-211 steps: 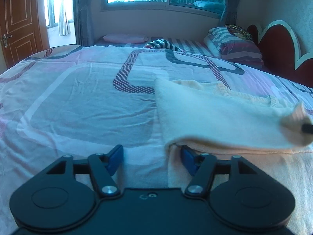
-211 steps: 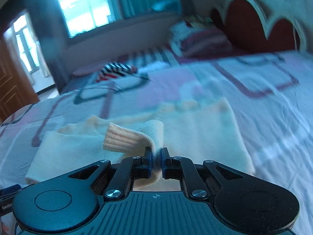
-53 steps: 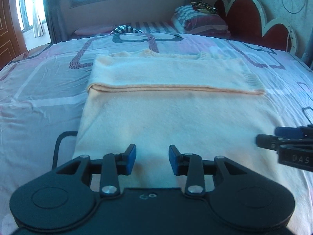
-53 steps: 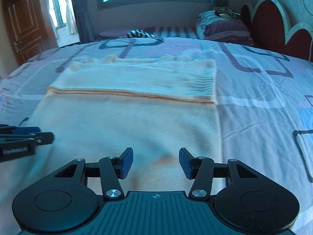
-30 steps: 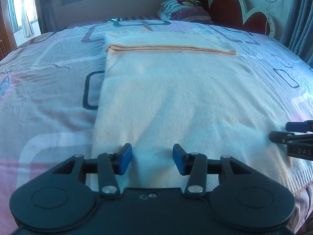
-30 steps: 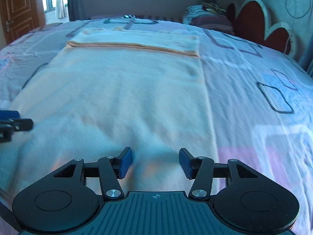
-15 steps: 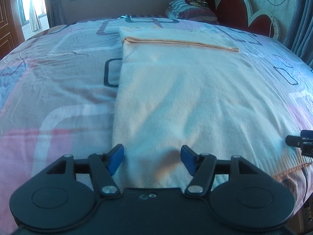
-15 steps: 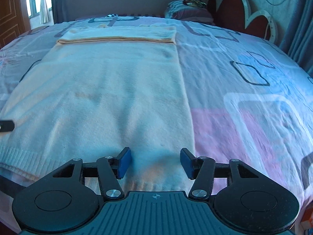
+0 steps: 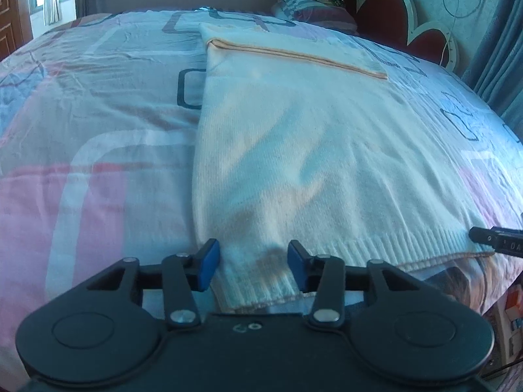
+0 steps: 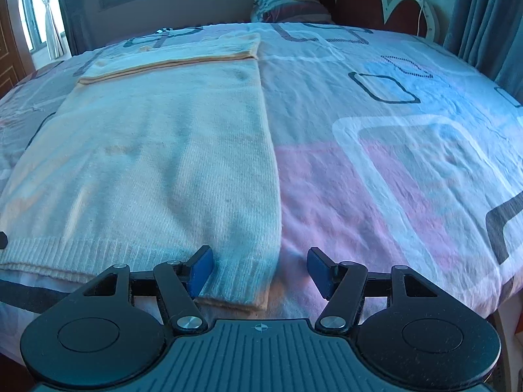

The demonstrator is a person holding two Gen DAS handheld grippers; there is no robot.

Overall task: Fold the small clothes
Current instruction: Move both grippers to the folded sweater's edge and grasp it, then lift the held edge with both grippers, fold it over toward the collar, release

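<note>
A cream knitted sweater (image 9: 310,150) lies flat on the bed, its sleeves folded across the far end (image 9: 294,45). Its ribbed hem reaches the bed's near edge. My left gripper (image 9: 253,258) is at the hem's left corner. Its jaws are closing, the fabric lies between the blue pads, and no pad presses on it. In the right wrist view the sweater (image 10: 163,150) fills the left half. My right gripper (image 10: 260,268) stands open over the hem's right corner, the cloth beside its left pad. The right gripper's tip (image 9: 490,240) shows at the left view's right edge.
The bed sheet (image 10: 408,170) is pink and white with dark rounded squares. A red scalloped headboard (image 9: 392,23) and striped pillows (image 9: 310,3) are at the far right. Curtains (image 10: 490,16) hang on the right. The bed's near edge drops off just below the hem.
Both grippers have drawn back along the sweater to its near hem. The left jaws have narrowed over the last half second. Each gripper now has a hem corner between its pads.
</note>
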